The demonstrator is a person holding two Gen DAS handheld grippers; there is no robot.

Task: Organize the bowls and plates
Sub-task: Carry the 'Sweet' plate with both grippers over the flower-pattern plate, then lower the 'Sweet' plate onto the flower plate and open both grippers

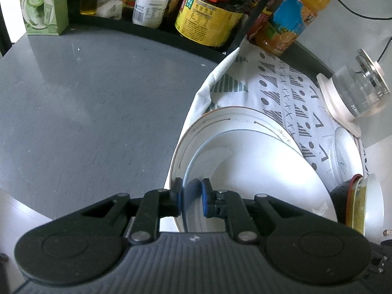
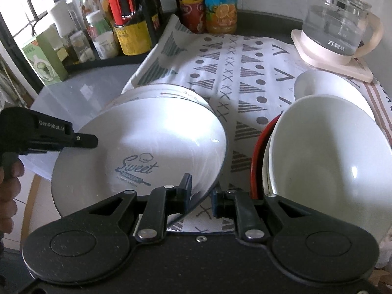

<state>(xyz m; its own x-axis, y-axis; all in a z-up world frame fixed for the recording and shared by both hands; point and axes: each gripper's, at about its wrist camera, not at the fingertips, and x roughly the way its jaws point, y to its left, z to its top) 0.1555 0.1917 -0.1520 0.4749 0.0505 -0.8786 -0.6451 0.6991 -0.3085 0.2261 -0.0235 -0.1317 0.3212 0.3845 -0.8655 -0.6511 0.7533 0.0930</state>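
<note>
Both my tongs clench opposite rims of the Sweet Bakery plate (image 2: pixel 137 156), left tongs (image 1: pixel 191 197) and right tongs (image 2: pixel 202 193), holding it level over the rimmed plate (image 1: pixel 220 120) on the patterned cloth (image 2: pixel 245 73), left of the bowls (image 2: pixel 325 161), presumably for stacking.

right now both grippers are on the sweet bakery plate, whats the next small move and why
Probably ease it straight down. Left gripper and right gripper pinch opposite rims of the Sweet Bakery plate, which sits tilted just above the line-rimmed plate on the patterned cloth, so it looks ready to stack.
</note>
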